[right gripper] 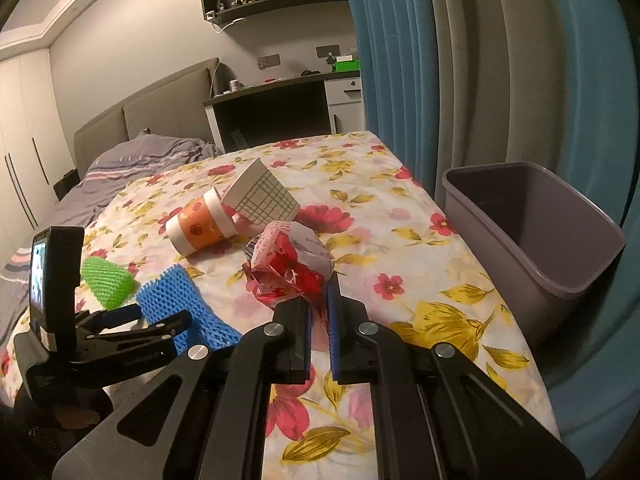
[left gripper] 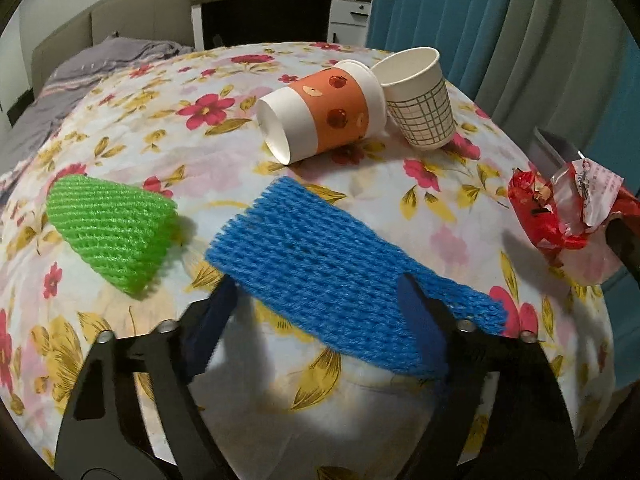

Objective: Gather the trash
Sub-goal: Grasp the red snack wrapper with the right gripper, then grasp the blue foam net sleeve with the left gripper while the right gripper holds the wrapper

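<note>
A blue foam net (left gripper: 340, 276) lies on the flowered bedspread (left gripper: 168, 128). My left gripper (left gripper: 320, 284) is open, one finger under the net's near edge and one over it; it also shows in the right wrist view (right gripper: 160, 314). A green foam net (left gripper: 112, 232) lies to the left. An orange paper cup (left gripper: 320, 116) lies on its side against a white checked cup (left gripper: 420, 100). My right gripper (right gripper: 318, 292) is shut on a crumpled red and white wrapper (right gripper: 290, 264), held above the bed; the wrapper shows at the left wrist view's right edge (left gripper: 560, 208).
A grey waste bin (right gripper: 532, 240) stands beside the bed on the right, in front of blue and grey curtains (right gripper: 500, 60). A purple quilt (right gripper: 132, 164), the headboard and a desk (right gripper: 272, 108) lie beyond.
</note>
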Motion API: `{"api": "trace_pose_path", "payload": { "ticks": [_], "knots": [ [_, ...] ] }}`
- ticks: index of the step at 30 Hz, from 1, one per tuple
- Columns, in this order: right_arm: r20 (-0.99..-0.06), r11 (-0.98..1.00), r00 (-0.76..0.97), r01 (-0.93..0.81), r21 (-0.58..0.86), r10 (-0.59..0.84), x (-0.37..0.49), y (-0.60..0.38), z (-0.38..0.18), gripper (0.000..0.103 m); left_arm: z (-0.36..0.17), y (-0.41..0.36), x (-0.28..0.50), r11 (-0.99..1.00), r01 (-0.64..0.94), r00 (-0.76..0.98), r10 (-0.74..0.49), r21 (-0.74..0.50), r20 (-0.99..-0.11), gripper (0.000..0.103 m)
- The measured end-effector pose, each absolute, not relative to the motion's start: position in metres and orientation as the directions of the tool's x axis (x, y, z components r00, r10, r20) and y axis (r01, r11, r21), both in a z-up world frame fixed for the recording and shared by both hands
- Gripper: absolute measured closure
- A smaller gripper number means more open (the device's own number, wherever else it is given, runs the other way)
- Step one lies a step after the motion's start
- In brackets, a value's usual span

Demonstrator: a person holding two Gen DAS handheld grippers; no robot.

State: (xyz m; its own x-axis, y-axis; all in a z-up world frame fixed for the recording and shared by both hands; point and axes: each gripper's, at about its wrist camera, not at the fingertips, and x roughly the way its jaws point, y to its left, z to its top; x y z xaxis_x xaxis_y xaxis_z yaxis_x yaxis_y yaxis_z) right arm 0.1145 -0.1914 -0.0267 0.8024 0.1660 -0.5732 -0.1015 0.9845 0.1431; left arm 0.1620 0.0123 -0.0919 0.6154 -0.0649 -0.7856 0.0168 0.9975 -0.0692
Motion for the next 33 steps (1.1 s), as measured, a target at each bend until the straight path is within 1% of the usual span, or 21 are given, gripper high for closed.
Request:
{"api": "trace_pose_path", "payload": {
  "ticks": [1,2,3,4,5,7,9,10,13,22,33],
  "knots": [
    [-0.574,0.984,0.802,-0.102,0.145,0.167,0.114,-0.192,-0.027,0.095,-0.091,0.012,0.161,0.998,0.018,0.618,-0.064,-0.067,-0.783,0.038],
    [-0.573,0.984,0.801,-0.103,0.148,0.170,0.114,-0.192,-0.027,0.095,-0.091,0.011,0.160,0.998,0.020,0.621,-0.065,-0.067,-0.781,0.041],
    [-0.573,0.984,0.802,-0.103,0.149,0.170,0.113,-0.192,-0.027,0.095,-0.090,0.011,0.160,0.998,0.023,0.623,-0.066,-0.067,-0.780,0.049],
    [-0.572,0.983,0.802,-0.104,0.149,0.171,0.113,-0.192,-0.027,0.095,-0.090,0.010,0.160,0.997,0.028,0.624,-0.070,-0.068,-0.778,0.058],
    [-0.572,0.983,0.802,-0.104,0.149,0.172,0.113,-0.191,-0.027,0.095,-0.089,0.009,0.160,0.997,0.035,0.625,-0.080,-0.075,-0.777,0.064],
    [-0.573,0.984,0.802,-0.103,0.147,0.170,0.113,-0.191,-0.027,0.095,-0.088,0.006,0.159,0.994,0.058,0.622,-0.108,-0.092,-0.776,0.083],
    [-0.573,0.984,0.801,-0.103,0.148,0.170,0.113,-0.191,-0.027,0.095,-0.088,0.000,0.157,0.993,0.077,0.625,-0.120,-0.093,-0.771,0.091],
    [-0.573,0.984,0.802,-0.102,0.149,0.170,0.112,-0.191,-0.027,0.095,-0.087,-0.003,0.155,0.993,0.083,0.628,-0.119,-0.086,-0.769,0.093],
    [-0.565,0.984,0.808,-0.104,0.147,0.170,0.110,-0.192,-0.025,0.095,-0.084,-0.006,0.150,0.991,0.095,0.633,-0.137,-0.099,-0.762,0.094],
    [-0.555,0.986,0.816,-0.107,0.126,0.160,0.103,-0.195,-0.021,0.095,-0.061,0.008,0.132,0.985,0.070,0.691,-0.164,-0.160,-0.704,0.094],
    [-0.535,0.983,0.826,-0.117,0.143,0.176,0.098,-0.206,-0.013,0.095,-0.032,0.012,0.121,0.981,0.074,0.744,-0.173,-0.178,-0.645,0.094]
  ]
}}
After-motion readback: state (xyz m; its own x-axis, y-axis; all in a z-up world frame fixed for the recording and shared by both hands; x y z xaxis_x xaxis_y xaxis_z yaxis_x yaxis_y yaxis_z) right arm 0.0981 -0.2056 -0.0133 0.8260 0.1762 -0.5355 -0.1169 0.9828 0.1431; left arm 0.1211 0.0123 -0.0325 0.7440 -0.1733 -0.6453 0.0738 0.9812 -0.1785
